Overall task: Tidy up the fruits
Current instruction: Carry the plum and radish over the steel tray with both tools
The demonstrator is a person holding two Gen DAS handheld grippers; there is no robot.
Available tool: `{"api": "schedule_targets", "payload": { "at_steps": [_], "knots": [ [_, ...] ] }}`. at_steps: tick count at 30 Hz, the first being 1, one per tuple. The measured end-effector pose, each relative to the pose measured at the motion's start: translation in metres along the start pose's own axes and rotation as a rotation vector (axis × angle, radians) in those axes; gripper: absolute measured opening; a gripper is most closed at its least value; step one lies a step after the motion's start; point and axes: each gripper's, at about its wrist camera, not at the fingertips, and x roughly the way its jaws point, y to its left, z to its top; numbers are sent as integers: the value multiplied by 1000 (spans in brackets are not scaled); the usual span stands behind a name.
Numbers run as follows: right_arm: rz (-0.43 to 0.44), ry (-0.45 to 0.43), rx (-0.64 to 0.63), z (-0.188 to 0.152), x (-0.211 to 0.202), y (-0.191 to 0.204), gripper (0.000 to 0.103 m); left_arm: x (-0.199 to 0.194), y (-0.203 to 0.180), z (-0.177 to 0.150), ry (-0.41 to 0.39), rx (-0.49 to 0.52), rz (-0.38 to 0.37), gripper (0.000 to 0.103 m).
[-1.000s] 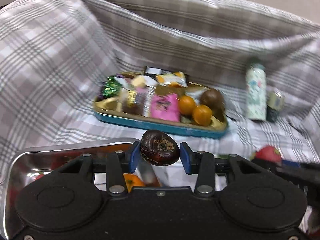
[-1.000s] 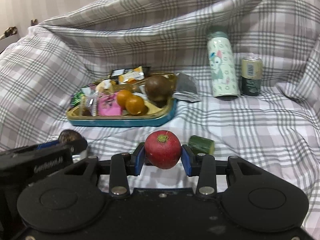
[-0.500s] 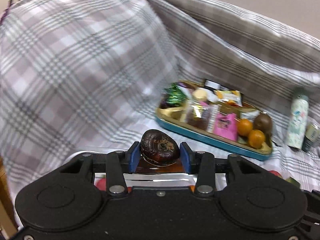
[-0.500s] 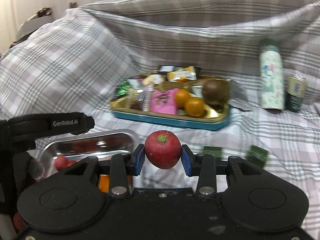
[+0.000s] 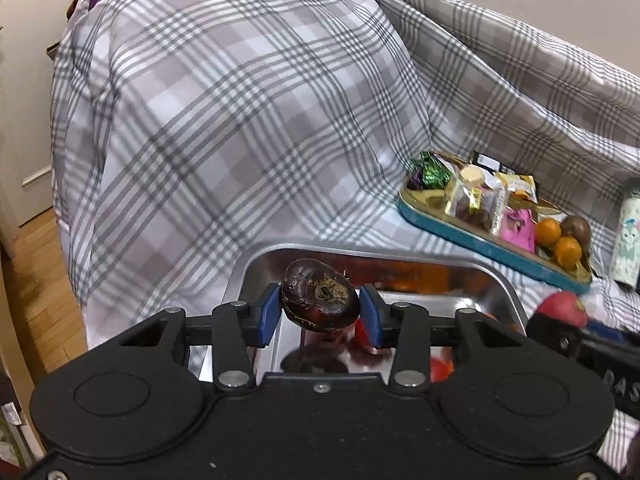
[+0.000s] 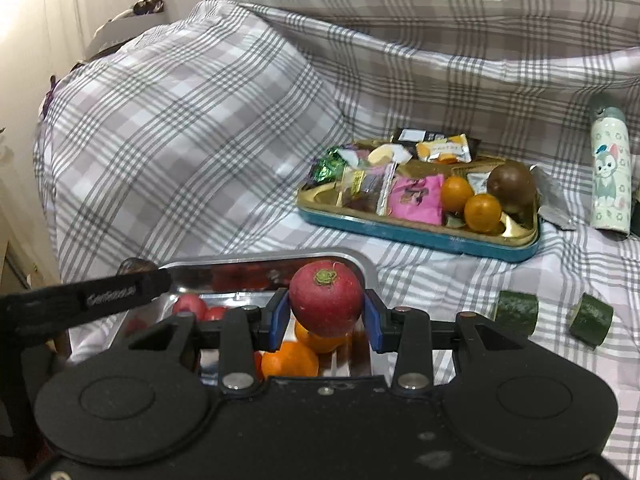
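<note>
Left gripper (image 5: 319, 311): jaws are clamping a dark brown, chestnut-like fruit (image 5: 320, 300) btwn the blue pads, long axis running across the gap, pad to pad. Right gripper (image 6: 326, 314): jaws are squeezing a round red fruit (image 6: 325, 298), green stem scar facing up; it looks like a radish, hard to be sure.

Key relation: both loads are hanging over the steel tray (image 6: 360, 268), which is sitting at the near edge of the bed, directly below and just beyond the jaws. In the left wrist view the brown fruit is sitting above the tray's left part, w/ its dark reflection showing on the metal underneath. In the right wrist view the red fruit is poised over the oranges (image 6: 290, 358) already lying in the tray; small red fruits (image 6: 200, 308) are resting further left in it. Neither hand is clearly nearer, as both are already above the tray. The drop looks like the next step: prob. just lower and release, no sideways reach needed. Risk: round fruit rolling or bumping the oranges.

Further out: two green cucumber chunks (image 6: 516, 312) are lying on the plaid sheet (image 6: 200, 140) right of the tray. Far right, a teal-rimmed snack tray (image 6: 420, 234) is holding wrapped sweets, two oranges and a brown fruit. A patterned bottle (image 6: 610, 176) is standing beyond it.
</note>
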Motion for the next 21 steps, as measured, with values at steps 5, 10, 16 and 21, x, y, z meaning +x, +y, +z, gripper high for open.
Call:
{"api": "schedule_targets", "payload": {
  "at_steps": [5,10,16,21],
  "knots": [
    [-15,-4,-23,-9,-4,-3,41,-17,-2,-14,-15,48,-43,50],
    [-7,11,-13,-15,-6,-8,41,-20,-5,-24,5,80,-113,50],
    [16,28,-7,-15,-4,-6,41,-11,-16,-26,43,102,-118,50],
    [36,33,-11,-16,-3,-3,41,-6,-19,-28,82,110,-108,50]
  ]
}}
